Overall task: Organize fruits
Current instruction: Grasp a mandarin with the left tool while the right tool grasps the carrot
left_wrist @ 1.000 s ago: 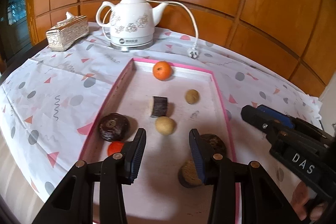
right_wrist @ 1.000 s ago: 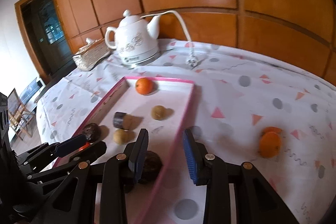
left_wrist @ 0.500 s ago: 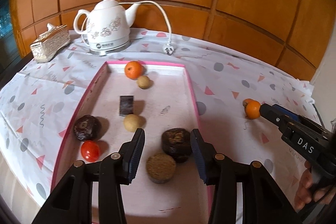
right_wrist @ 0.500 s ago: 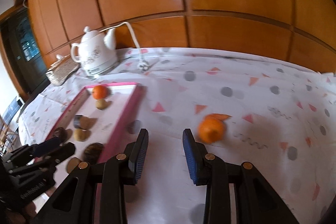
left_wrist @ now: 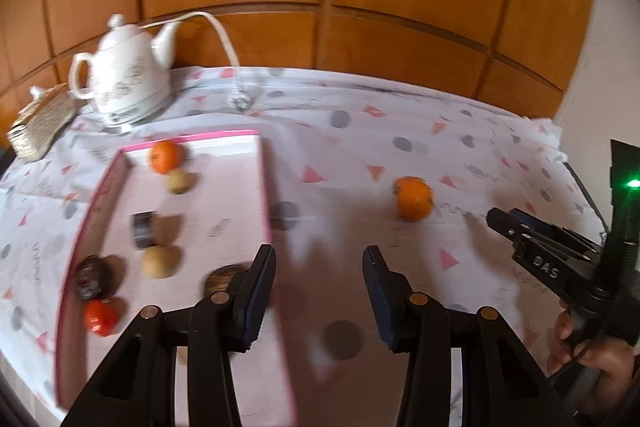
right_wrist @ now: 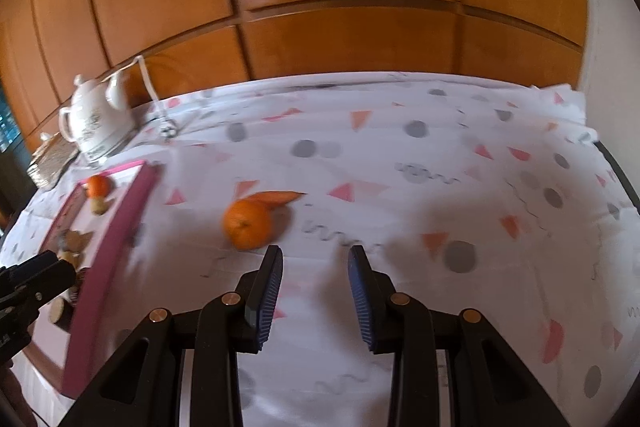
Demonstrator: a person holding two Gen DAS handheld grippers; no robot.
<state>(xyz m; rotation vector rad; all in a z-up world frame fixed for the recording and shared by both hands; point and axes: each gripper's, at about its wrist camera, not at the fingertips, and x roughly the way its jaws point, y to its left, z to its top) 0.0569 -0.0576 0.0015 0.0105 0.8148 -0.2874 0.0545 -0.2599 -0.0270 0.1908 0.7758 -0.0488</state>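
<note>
A loose orange (left_wrist: 414, 198) lies on the patterned tablecloth right of the pink-rimmed tray (left_wrist: 265, 187); it also shows in the right wrist view (right_wrist: 248, 224), just ahead and left of my right gripper (right_wrist: 315, 259), which is open and empty. The tray holds another orange (left_wrist: 164, 156), two tan round fruits (left_wrist: 158, 261), a dark cylinder piece (left_wrist: 143, 229), dark round fruits (left_wrist: 92, 276) and a small red fruit (left_wrist: 100, 316). My left gripper (left_wrist: 319, 255) is open and empty over the tray's right rim. The right gripper shows at the right of the left wrist view (left_wrist: 504, 221).
A white kettle (left_wrist: 126, 83) with its cord and plug (left_wrist: 240, 102) stands at the back left, beside a silver tissue box (left_wrist: 38, 123). A wooden panelled wall runs behind the table. The tray also shows at the left of the right wrist view (right_wrist: 120, 227).
Both grippers have swung to the right, away from the tray. The loose orange now lies close in front of the right gripper. Both stay open.
</note>
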